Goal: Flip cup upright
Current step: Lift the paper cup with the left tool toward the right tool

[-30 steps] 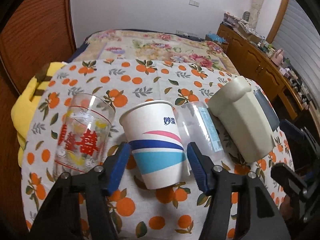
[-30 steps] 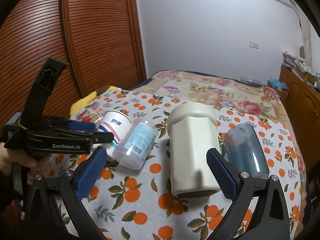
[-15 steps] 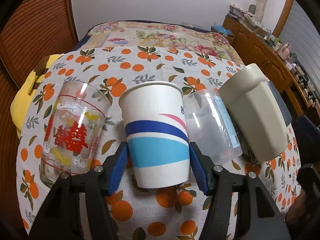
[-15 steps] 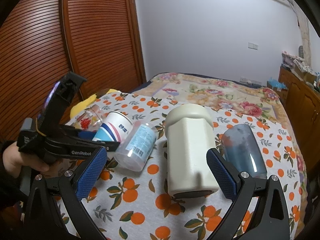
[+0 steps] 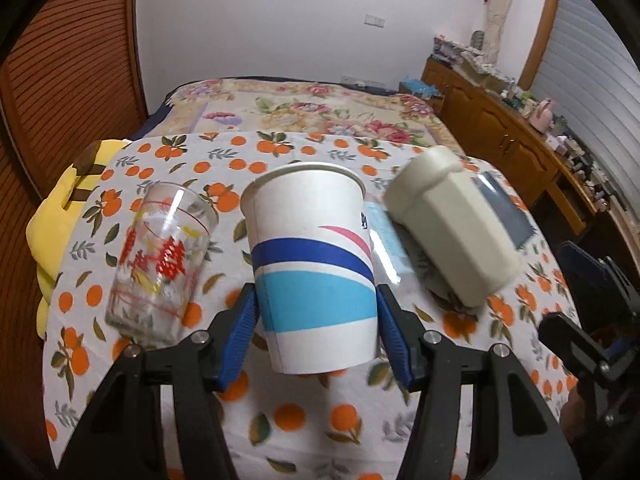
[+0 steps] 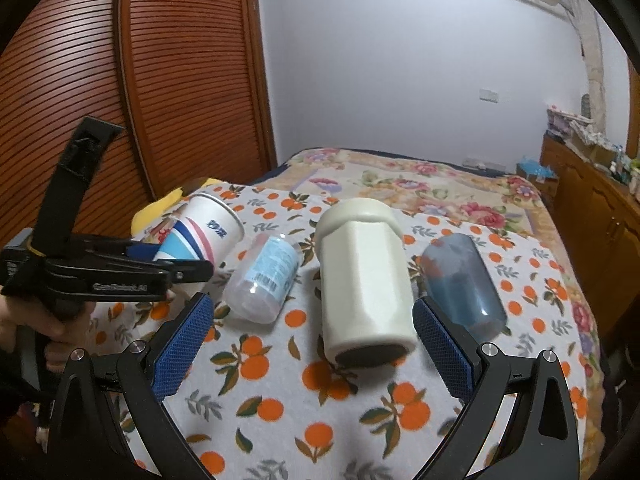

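My left gripper [image 5: 316, 334] is shut on a white paper cup [image 5: 312, 268] with blue and pink stripes, holding it off the orange-print tablecloth [image 5: 304, 420], tilted with its mouth up and away. The cup also shows in the right wrist view [image 6: 202, 236], raised in the left gripper [image 6: 176, 270]. My right gripper [image 6: 312, 348] is open and empty, low over the table, with a cream mug [image 6: 366, 280] lying on its side between its fingers' line.
A printed glass [image 5: 160, 268] lies to the left of the cup. A clear plastic cup [image 6: 266, 282], the cream mug [image 5: 452, 224] and a blue tumbler [image 6: 462, 280] lie on their sides. A yellow plush [image 5: 52, 224] sits at the table's left edge, a bed [image 5: 312, 112] behind.
My left gripper closed on the paper cup, lifted it off the cloth and tipped its mouth upward. My right gripper stayed open, almost still.
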Action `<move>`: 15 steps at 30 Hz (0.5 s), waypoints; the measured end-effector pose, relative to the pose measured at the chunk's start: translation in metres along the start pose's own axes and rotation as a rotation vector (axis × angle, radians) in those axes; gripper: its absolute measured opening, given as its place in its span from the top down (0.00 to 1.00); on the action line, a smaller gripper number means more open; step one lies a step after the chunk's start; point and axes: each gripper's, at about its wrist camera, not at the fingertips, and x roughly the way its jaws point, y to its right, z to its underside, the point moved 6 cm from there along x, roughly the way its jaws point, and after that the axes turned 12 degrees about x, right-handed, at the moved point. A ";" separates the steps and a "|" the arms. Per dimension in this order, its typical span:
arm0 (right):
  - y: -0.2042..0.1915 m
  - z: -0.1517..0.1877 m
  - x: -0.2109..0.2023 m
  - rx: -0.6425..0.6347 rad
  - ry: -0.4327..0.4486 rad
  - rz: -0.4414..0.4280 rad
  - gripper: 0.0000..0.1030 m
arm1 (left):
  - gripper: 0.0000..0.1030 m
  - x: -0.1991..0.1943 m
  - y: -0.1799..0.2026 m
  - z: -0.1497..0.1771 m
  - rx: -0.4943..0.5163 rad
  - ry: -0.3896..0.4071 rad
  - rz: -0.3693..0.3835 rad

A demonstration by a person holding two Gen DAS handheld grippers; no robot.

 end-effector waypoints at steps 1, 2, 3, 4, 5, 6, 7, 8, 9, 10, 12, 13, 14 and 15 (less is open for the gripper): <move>0.001 0.003 -0.005 0.001 0.005 0.011 0.02 | 0.44 -0.003 0.005 0.003 0.005 0.007 0.006; 0.003 0.005 -0.009 0.004 0.008 0.020 0.02 | 0.44 -0.007 0.010 0.006 0.012 0.015 0.016; 0.003 0.007 -0.012 0.008 0.010 0.026 0.02 | 0.44 -0.010 0.014 0.008 0.016 0.020 0.023; 0.005 0.010 -0.016 0.014 0.011 0.032 0.02 | 0.44 -0.011 0.017 0.010 0.020 0.023 0.027; 0.007 0.013 -0.022 0.021 0.012 0.039 0.02 | 0.44 -0.013 0.022 0.013 0.023 0.026 0.035; 0.009 0.015 -0.026 0.026 0.015 0.045 0.02 | 0.44 -0.015 0.025 0.016 0.025 0.029 0.043; 0.010 0.017 -0.030 0.029 0.019 0.051 0.02 | 0.44 -0.017 0.029 0.019 0.028 0.032 0.050; 0.013 0.019 -0.037 0.034 0.024 0.062 0.02 | 0.44 -0.018 0.035 0.022 0.033 0.033 0.057; 0.014 0.021 -0.040 0.039 0.027 0.067 0.02 | 0.44 -0.020 0.040 0.026 0.038 0.036 0.064; 0.016 0.023 -0.044 0.045 0.030 0.071 0.02 | 0.44 -0.022 0.044 0.027 0.040 0.038 0.067; 0.019 0.027 -0.053 0.060 0.035 0.080 0.02 | 0.44 -0.026 0.054 0.032 0.049 0.043 0.080; 0.021 0.028 -0.057 0.065 0.038 0.084 0.02 | 0.44 -0.027 0.058 0.034 0.054 0.045 0.084; 0.022 0.030 -0.061 0.068 0.042 0.090 0.02 | 0.44 -0.030 0.063 0.037 0.061 0.051 0.087; 0.024 0.031 -0.065 0.072 0.047 0.096 0.02 | 0.44 -0.032 0.068 0.038 0.065 0.055 0.089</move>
